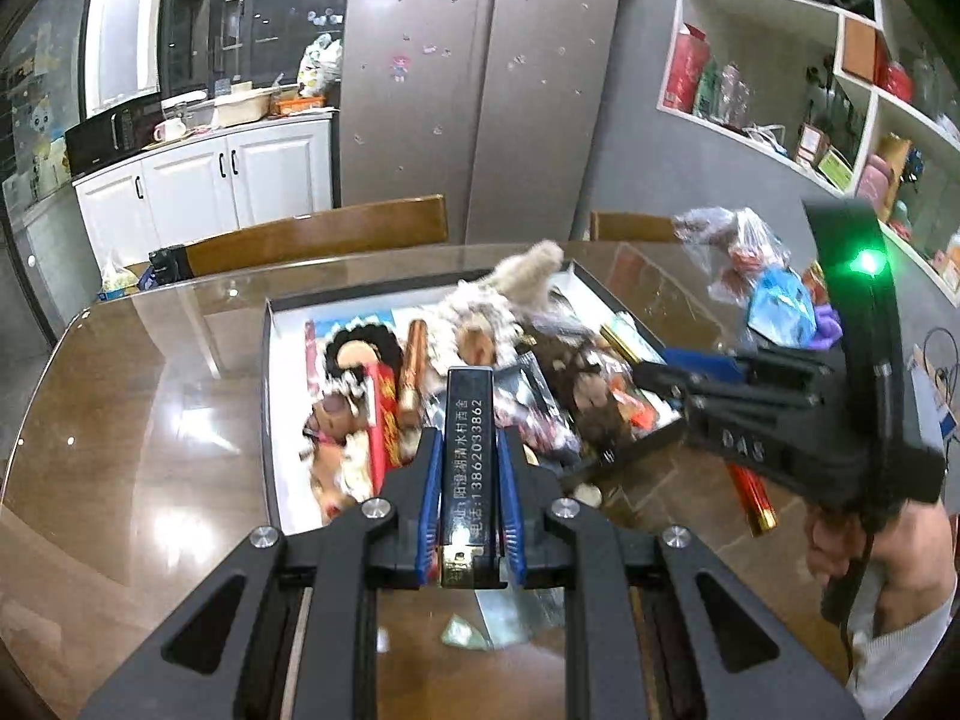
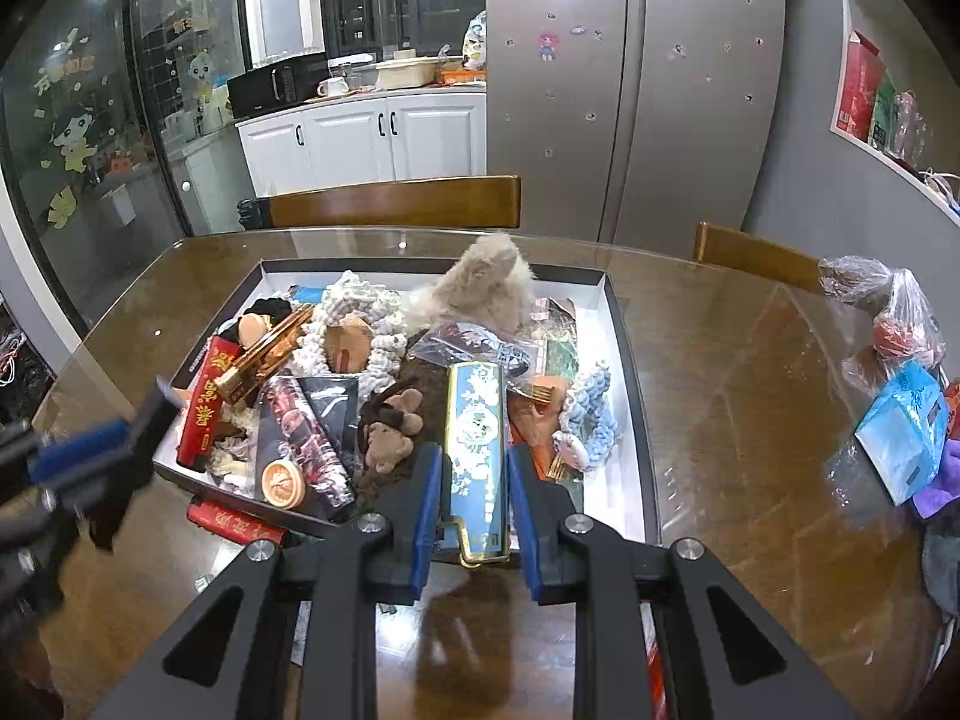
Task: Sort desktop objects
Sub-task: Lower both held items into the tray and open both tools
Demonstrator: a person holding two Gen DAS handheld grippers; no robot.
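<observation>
The left gripper [image 1: 468, 456] is clamped on a slim black lighter [image 1: 469, 420] with white print, which stands lengthwise between its blue pads, raised over the near edge of the open box [image 1: 273, 360] of toys and trinkets. The right gripper [image 2: 477, 468] grips a blue flowered lighter [image 2: 477, 420] the same way, above the box's near right part on the glass-topped table [image 2: 750, 390].

**Both tongs clamped, pointing down**

Our left tongs [image 1: 469, 456] are fully closed, blue pads [image 1: 429, 498] pressing both sides of a slim black bar, tilted downward. Our right tongs [image 2: 477, 468] are closed on a blue patterned tin, also angled down. In the left view, our bare right hand [image 1: 840, 546] grips the right tongs' handle.
</observation>
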